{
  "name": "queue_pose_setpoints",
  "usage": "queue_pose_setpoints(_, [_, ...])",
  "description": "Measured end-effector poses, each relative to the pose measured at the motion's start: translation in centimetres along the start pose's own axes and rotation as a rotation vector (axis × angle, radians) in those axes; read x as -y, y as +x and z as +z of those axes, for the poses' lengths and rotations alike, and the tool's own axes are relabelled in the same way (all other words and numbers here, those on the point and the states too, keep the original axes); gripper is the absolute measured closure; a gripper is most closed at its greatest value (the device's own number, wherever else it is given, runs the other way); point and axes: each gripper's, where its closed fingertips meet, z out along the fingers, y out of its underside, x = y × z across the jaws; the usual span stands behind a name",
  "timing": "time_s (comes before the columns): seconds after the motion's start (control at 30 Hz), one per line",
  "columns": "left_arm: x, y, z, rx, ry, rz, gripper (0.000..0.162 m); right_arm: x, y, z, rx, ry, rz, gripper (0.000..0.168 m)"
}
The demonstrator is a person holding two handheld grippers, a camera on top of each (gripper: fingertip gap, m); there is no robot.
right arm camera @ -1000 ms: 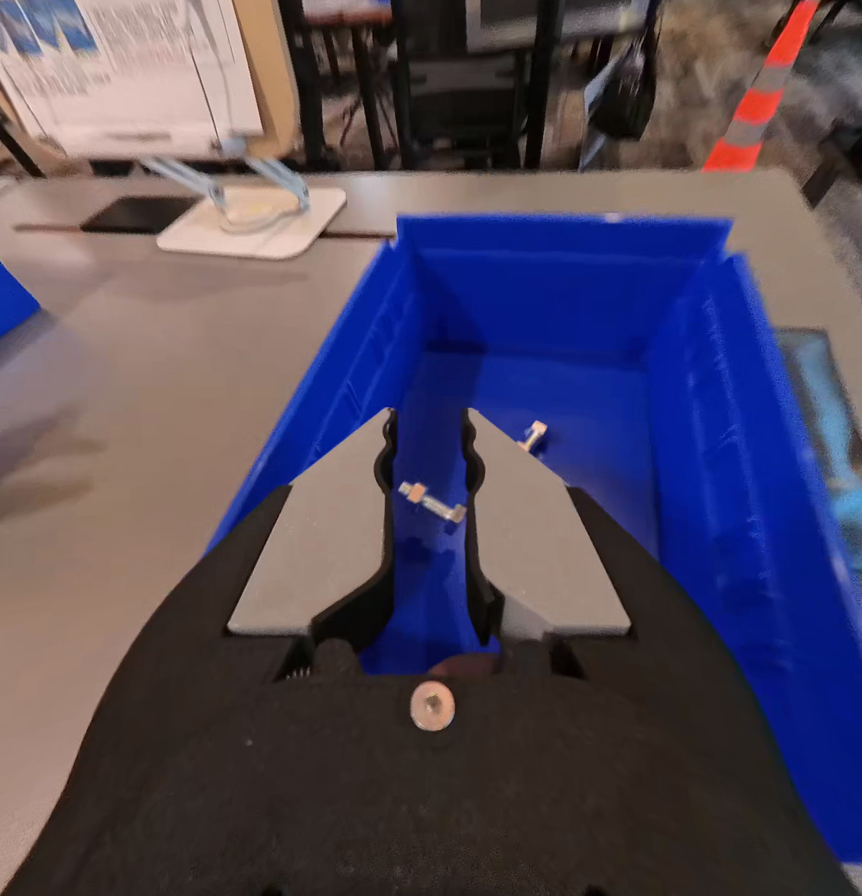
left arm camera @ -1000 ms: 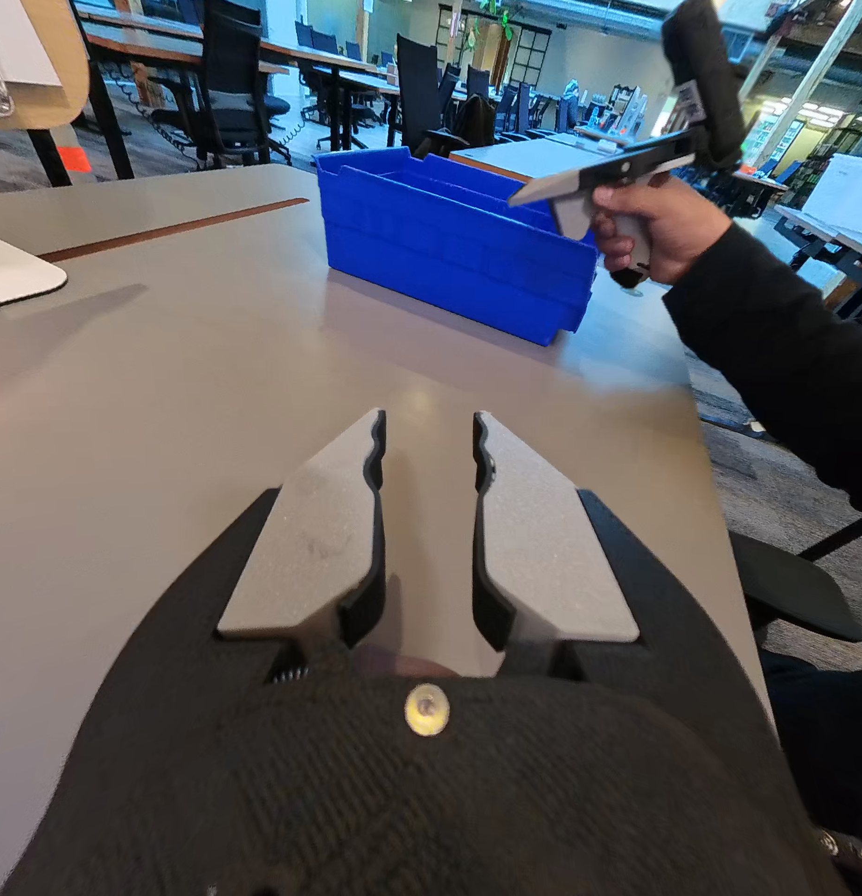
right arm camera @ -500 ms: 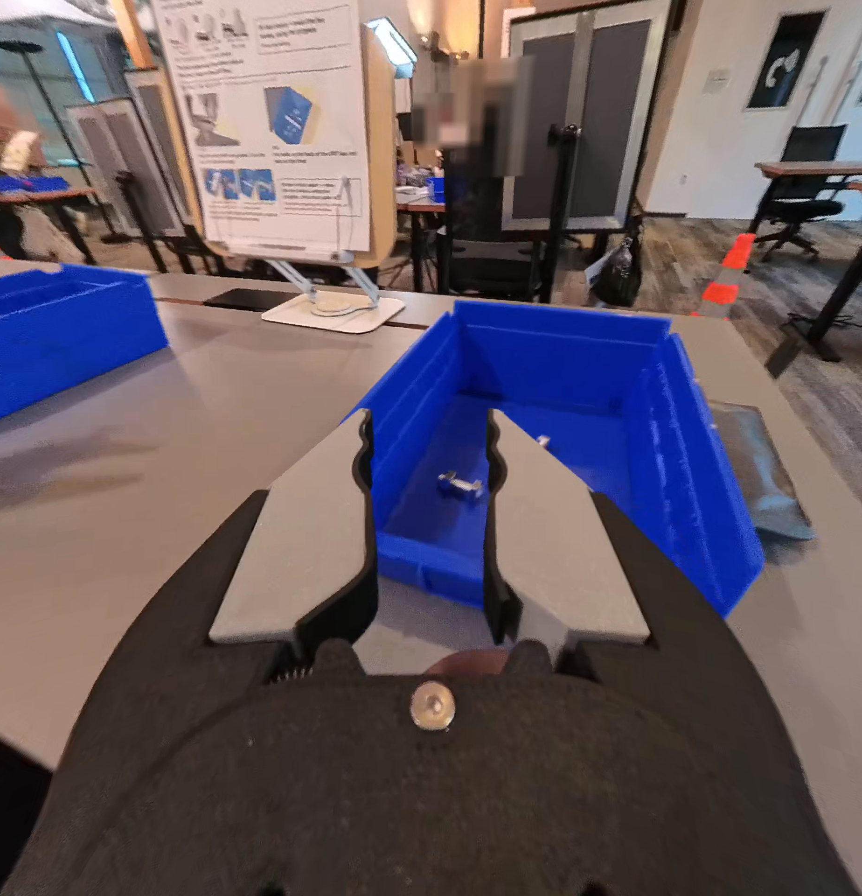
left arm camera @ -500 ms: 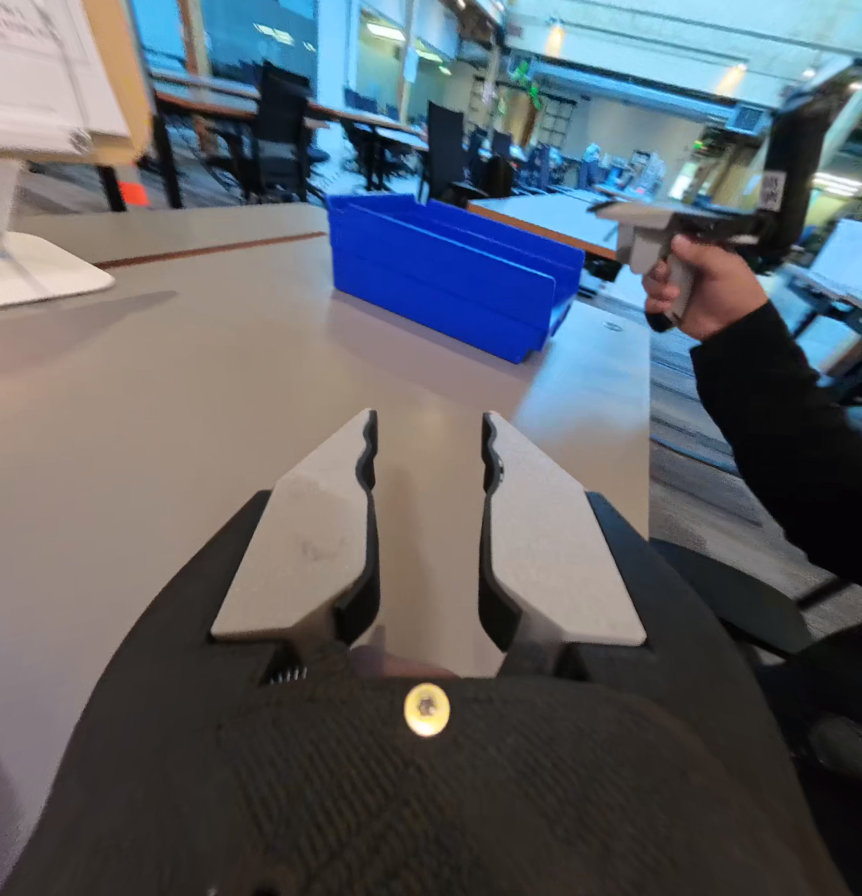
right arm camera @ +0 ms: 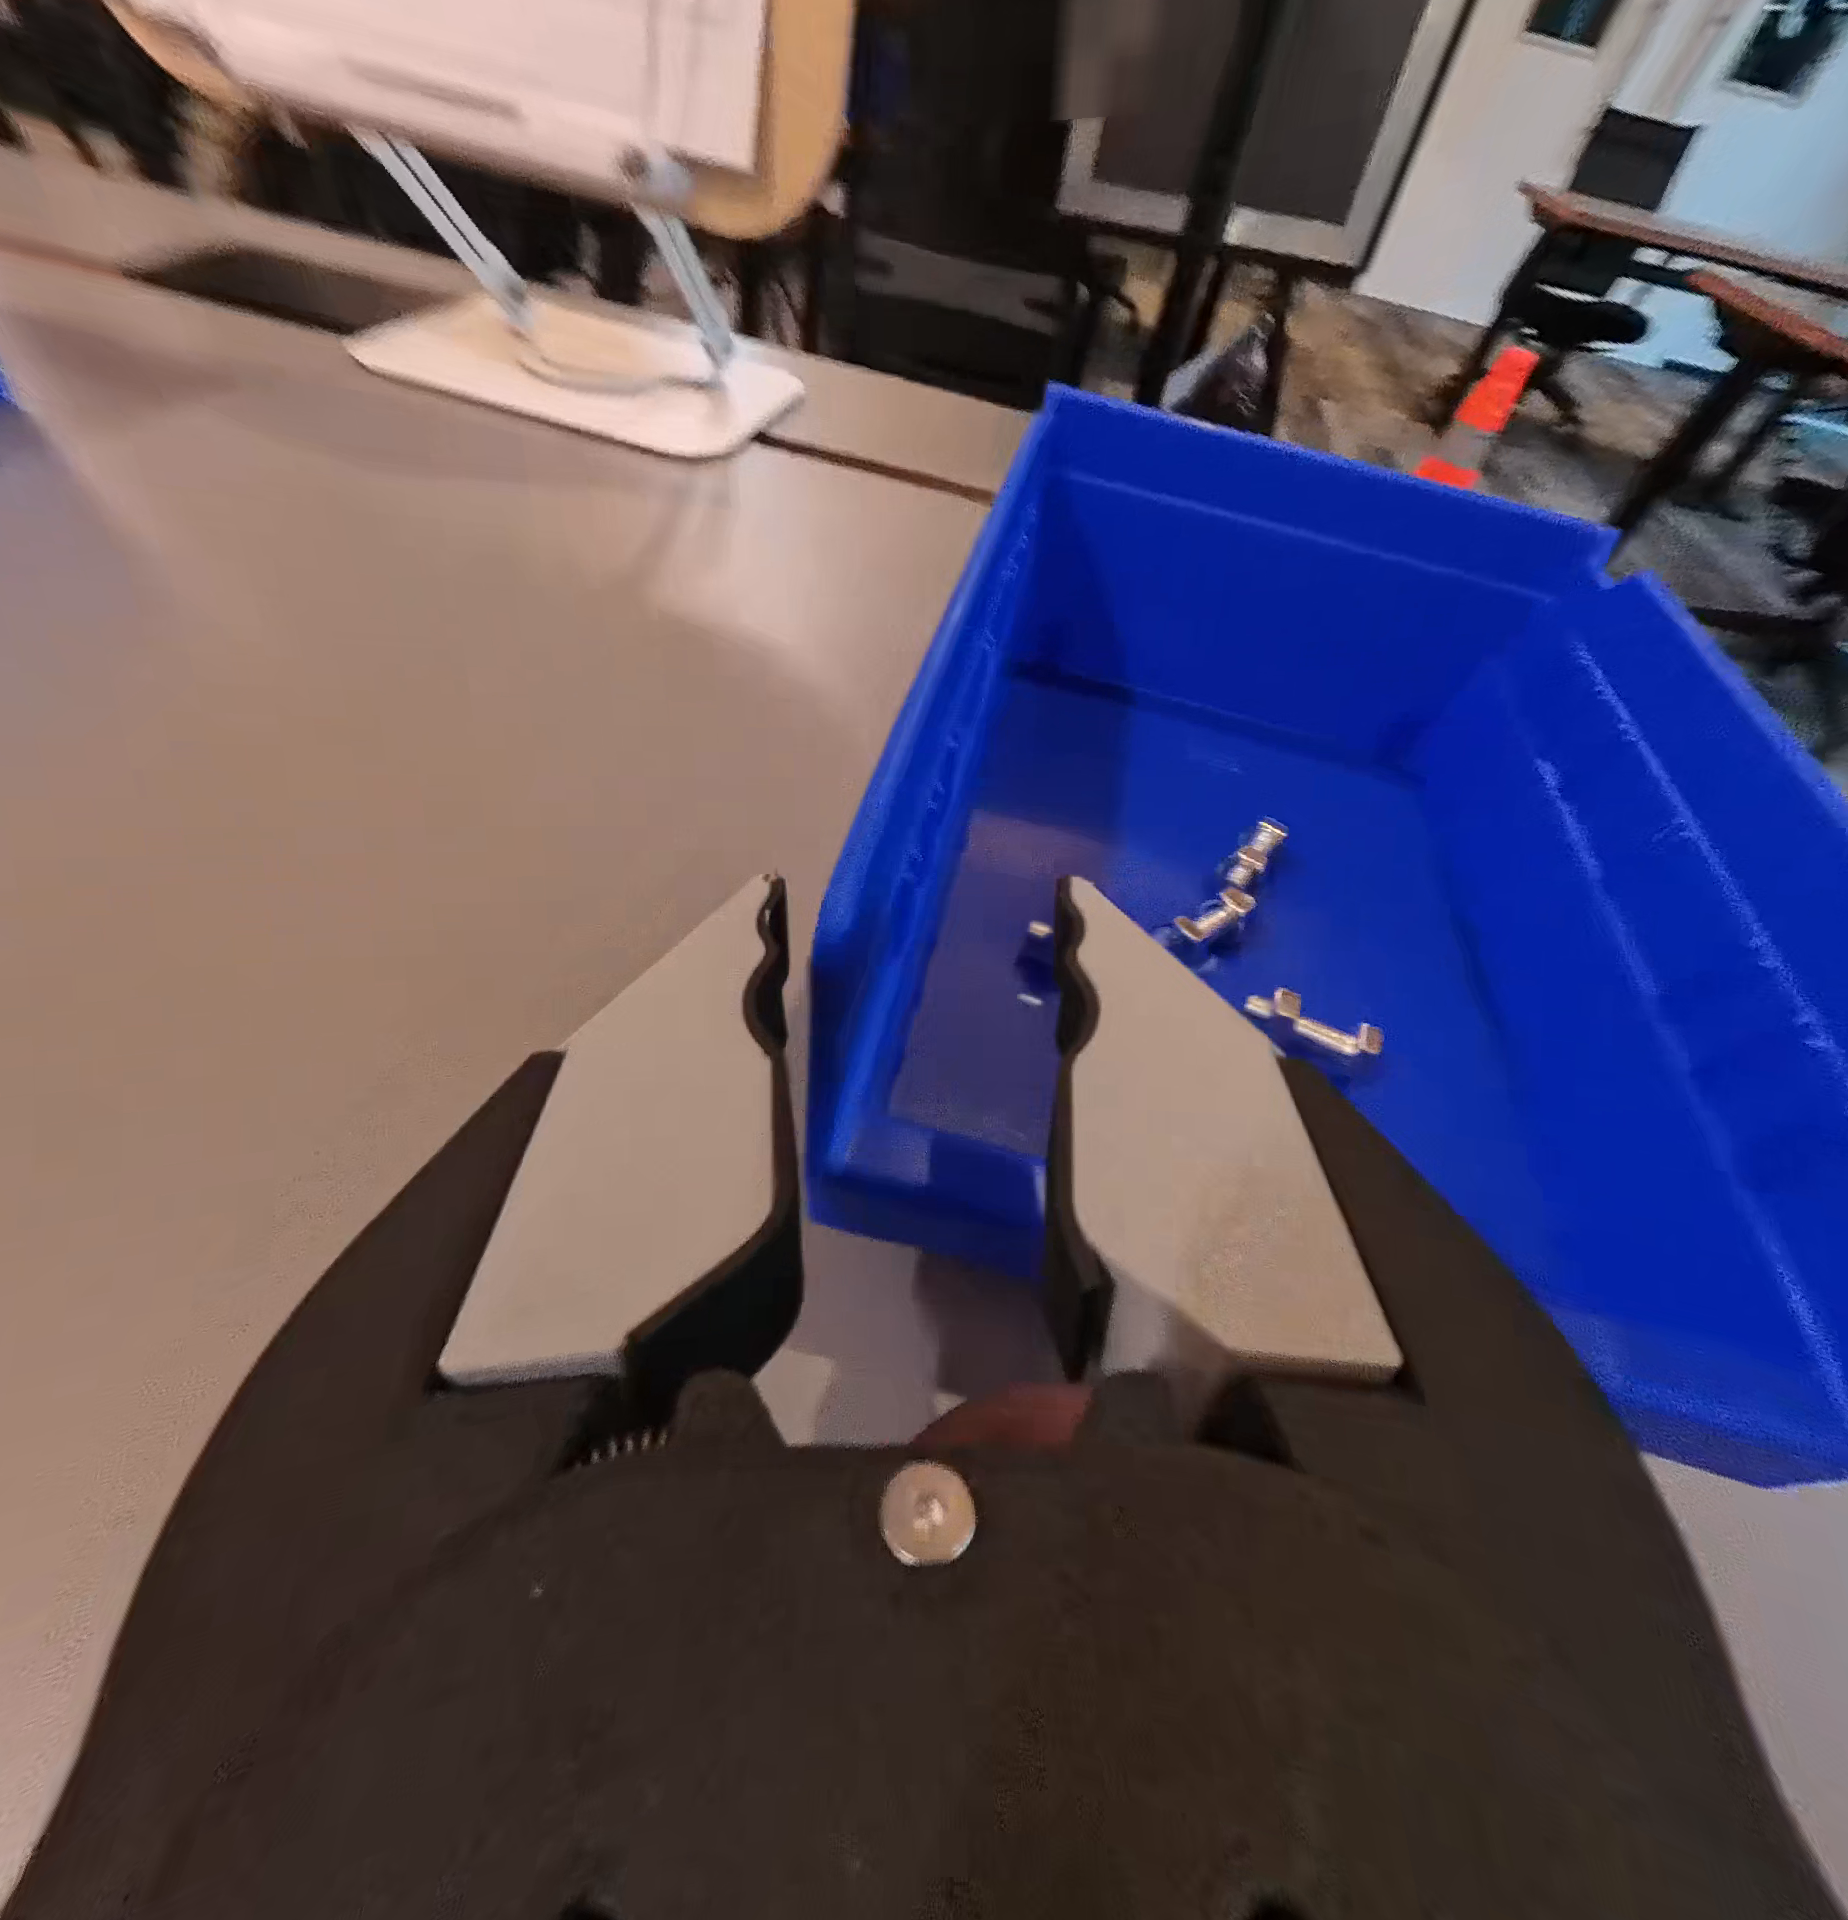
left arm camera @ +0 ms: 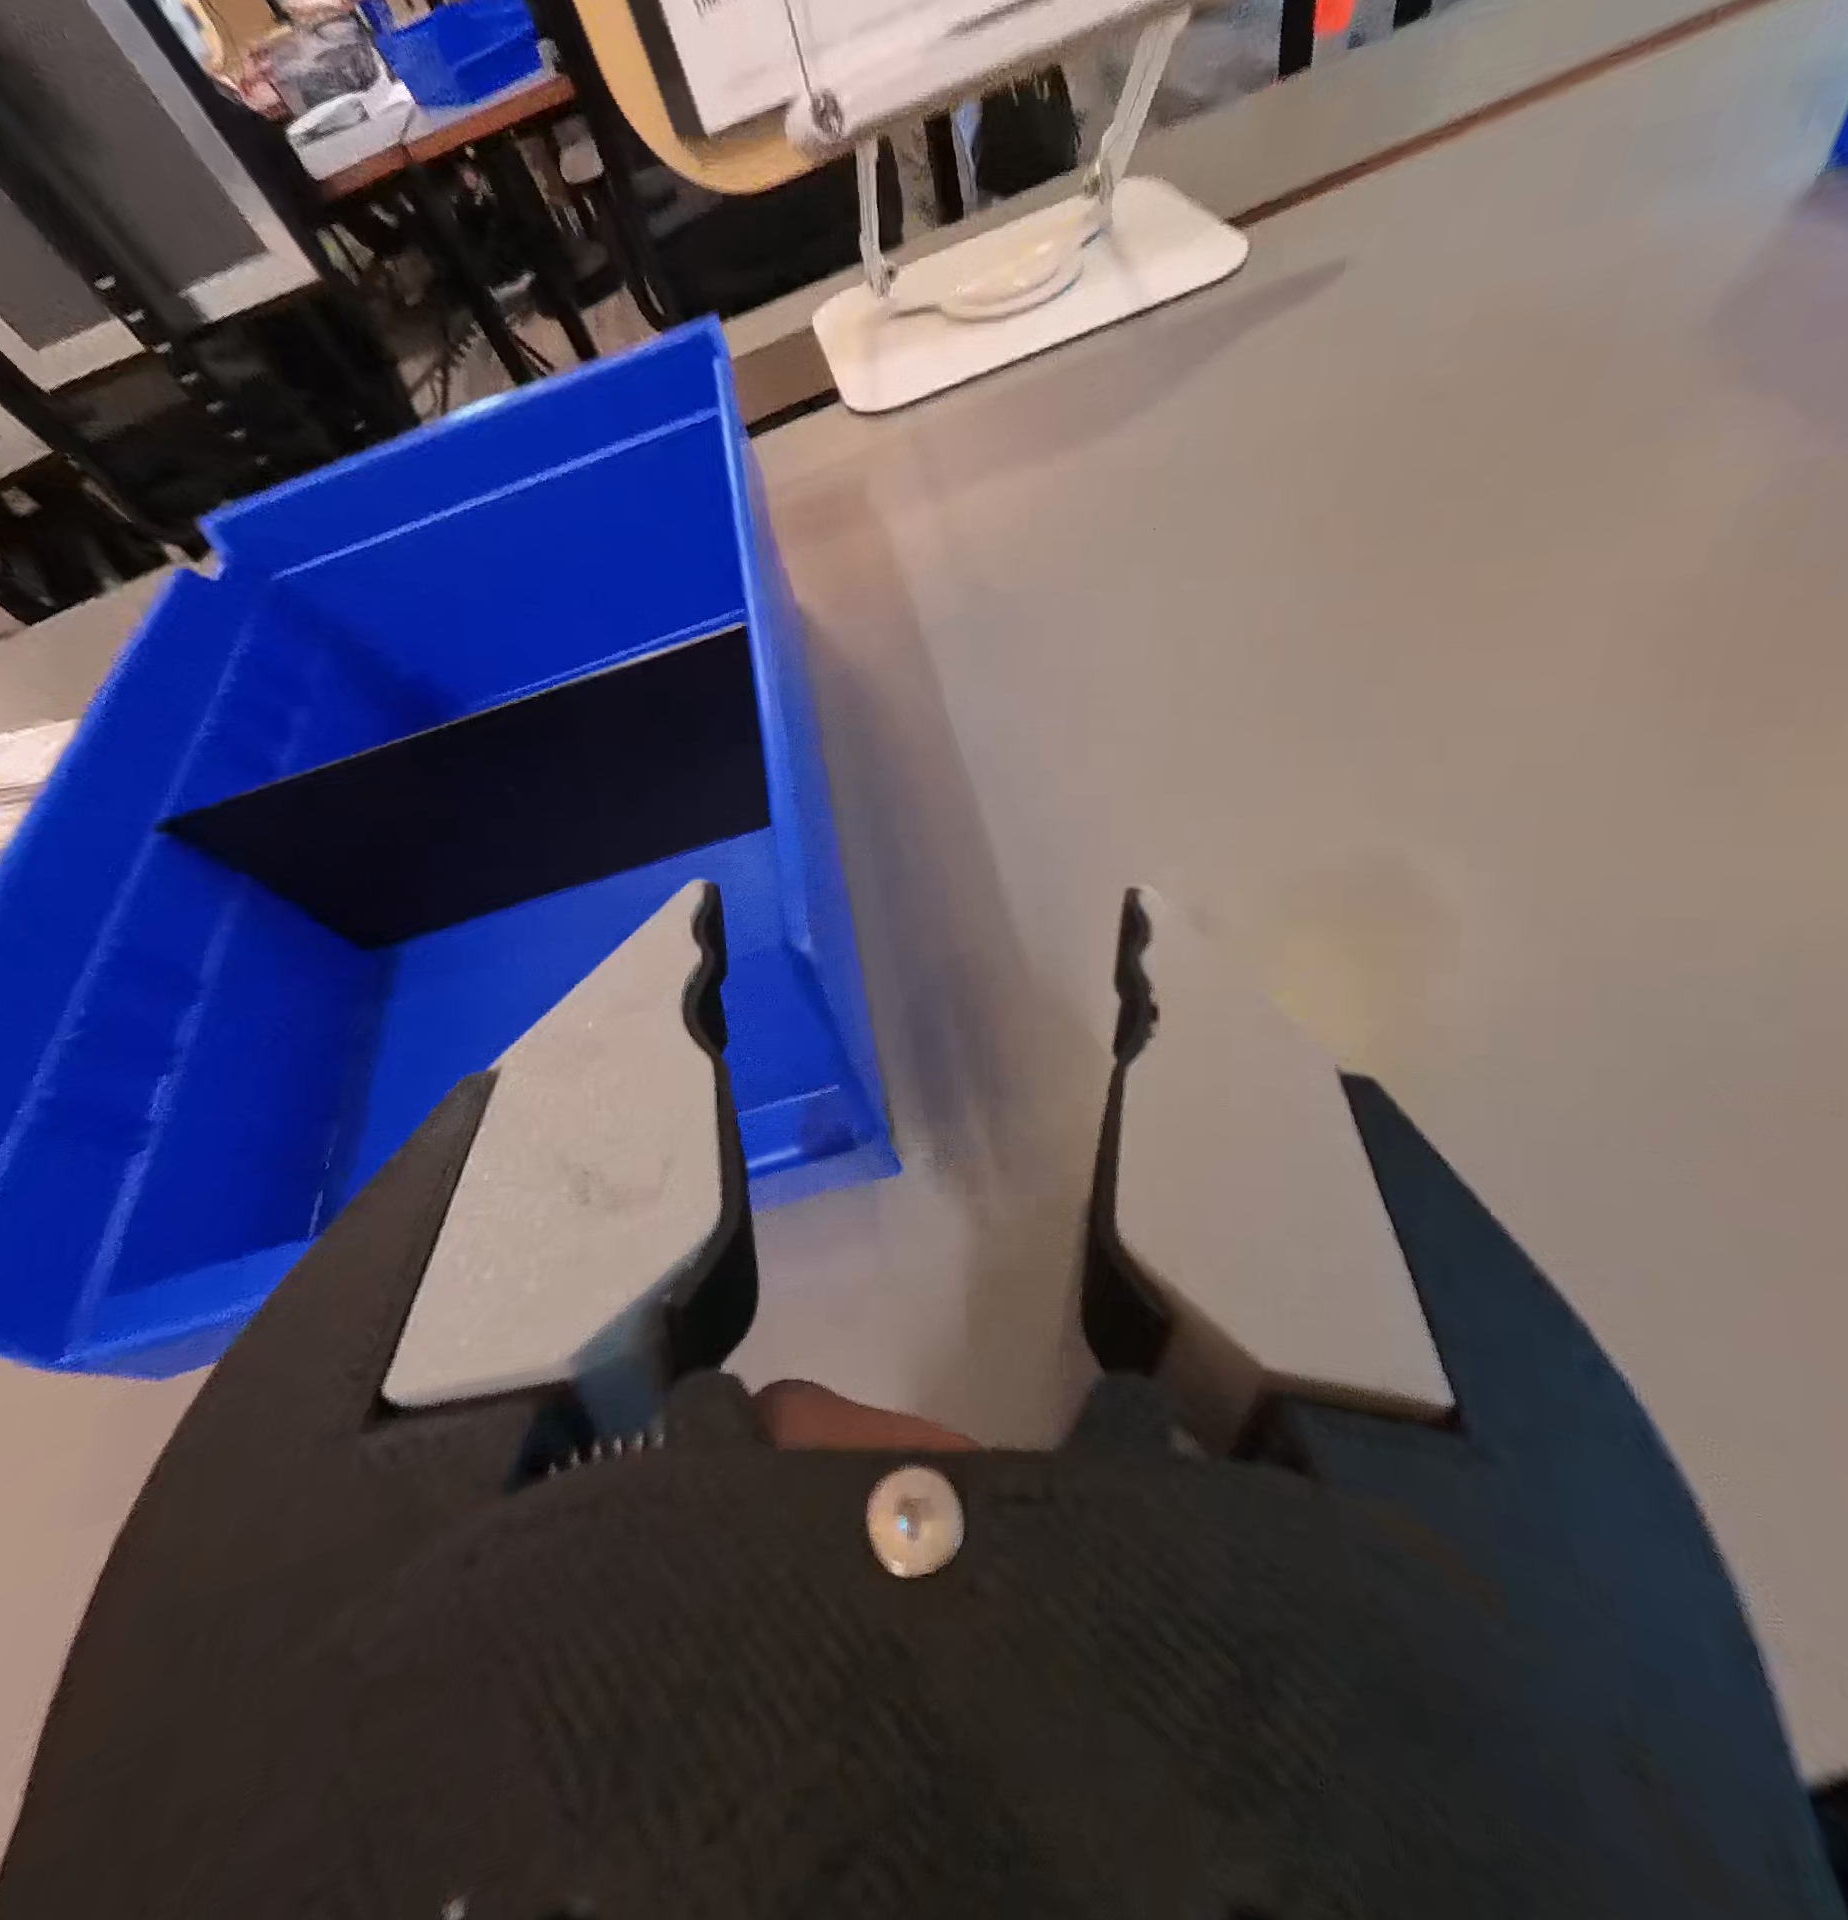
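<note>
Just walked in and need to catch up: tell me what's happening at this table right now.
A person holds a two-finger gripper in each hand over a grey table. The left gripper is open and empty, beside the near right corner of a blue bin with a dark divider. The right gripper is also open and empty, at the near left corner of a second blue bin holding a few small metal bolts. A white stand base sits farther back.
</note>
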Motion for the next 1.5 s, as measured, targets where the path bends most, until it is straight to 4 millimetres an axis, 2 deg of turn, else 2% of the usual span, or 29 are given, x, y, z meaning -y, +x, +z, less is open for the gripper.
queue_pose_setpoints(0.03, [-0.4, 0.0, 0.9, -0.001, -0.023, 0.002, 0.09, -0.3, 0.2, 0.7, -0.037, -0.028, -0.031, 0.123])
queue_pose_setpoints(0.07, [-0.9, -0.3, 1.9, 0.008, -0.053, 0.012, 0.103, -0.5, 0.4, 1.2, -0.058, -0.05, -0.054, 0.124])
queue_pose_setpoints(0.1, [-1.3, -0.9, 2.7, 0.038, -0.077, 0.032, 0.119, -0.7, 0.3, 1.6, -0.059, -0.07, -0.068, 0.131])
queue_pose_setpoints(0.17, [-1.6, -2.5, 3.7, 0.116, -0.082, 0.099, 0.151, -1.0, -0.4, 2.0, -0.013, -0.105, -0.083, 0.155])
queue_pose_setpoints(0.27, [-2.0, -4.2, 3.8, 0.116, -0.092, 0.103, 0.156, -1.4, 0.3, 1.7, -0.058, -0.152, -0.136, 0.163])
queue_pose_setpoints(0.33, [-2.2, -5.5, 2.9, 0.076, -0.084, 0.06, 0.157, -1.8, 1.2, 0.8, -0.074, -0.193, -0.189, 0.166])
queue_pose_setpoints(0.43, [-1.6, -8.0, 0.5, 0.026, 0.0, -0.03, 0.158, -2.2, -0.3, -1.8, 0.075, -0.22, -0.183, 0.165])
queue_pose_setpoints(0.5, [-0.6, -9.7, -1.6, -0.003, 0.055, -0.089, 0.158, -2.5, -2.4, -3.7, 0.16, -0.242, -0.217, 0.165])
queue_pose_setpoints(0.63, [1.6, -14.0, -5.1, 0.058, 0.077, -0.057, 0.158, -1.8, -8.6, -5.7, 0.304, -0.234, -0.242, 0.164])
queue_pose_setpoints(0.73, [5.5, -16.3, -7.9, 0.077, 0.156, -0.066, 0.158, -0.9, -14.5, -5.5, 0.393, -0.213, -0.243, 0.164])
queue_pose_setpoints(0.8, [8.7, -17.0, -9.8, 0.073, 0.192, -0.054, 0.158, -0.1, -18.7, -4.8, 0.424, -0.201, -0.258, 0.164])
queue_pose_setpoints(0.87, [12.0, -16.8, -11.1, 0.059, 0.217, -0.018, 0.158, 0.9, -23.3, -3.7, 0.446, -0.181, -0.262, 0.164])
queue_pose_setpoints(0.97, [16.4, -15.6, -12.0, 0.031, 0.258, 0.02, 0.158, 2.5, -30.4, -1.4, 0.459, -0.143, -0.289, 0.161])
queue_pose_setpoints(1.1, [20.2, -13.4, -11.6, -0.007, 0.323, 0.023, 0.158, 5.7, -40.7, 1.8, 0.541, -0.042, -0.284, 0.147])
queue_pose_setpoints(1.17, [21.2, -12.2, -11.1, -0.031, 0.352, 0.01, 0.159, 7.7, -45.2, 1.4, 0.629, 0.001, -0.261, 0.148])
queue_pose_setpoints(1.2, [21.4, -11.8, -10.9, -0.045, 0.36, 0.005, 0.158, 8.9, -46.4, 0.5, 0.671, 0.03, -0.256, 0.152])
queue_pose_setpoints(1.23, [21.6, -11.5, -10.8, -0.059, 0.364, 0.0, 0.158, 10.3, -46.6, -0.6, 0.699, 0.072, -0.246, 0.157])
queue_pose_setpoints(1.27, [21.5, -11.3, -10.9, -0.072, 0.365, -0.005, 0.157, 11.7, -45.6, -1.8, 0.702, 0.126, -0.235, 0.162])
queue_pose_setpoints(1.3, [21.4, -11.3, -11.0, -0.085, 0.362, -0.005, 0.157, 13.0, -43.8, -2.7, 0.689, 0.18, -0.228, 0.163])
queue_pose_setpoints(1.37, [20.7, -11.8, -11.4, -0.095, 0.356, -0.003, 0.157, 14.3, -38.3, -3.2, 0.624, 0.245, -0.233, 0.166])
queue_pose_setpoints(1.43, [19.9, -12.5, -11.8, -0.087, 0.346, 0.004, 0.158, 13.5, -31.8, -1.2, 0.536, 0.218, -0.277, 0.168])
queue_pose_setpoints(1.47, [19.4, -12.8, -12.0, -0.079, 0.34, 0.011, 0.158, 12.1, -29.3, 0.4, 0.541, 0.162, -0.31, 0.168])
queue_pose_setpoints(1.5, [19.0, -13.0, -12.3, -0.067, 0.334, 0.023, 0.158, 10.3, -27.6, 1.8, 0.6, 0.082, -0.325, 0.168])
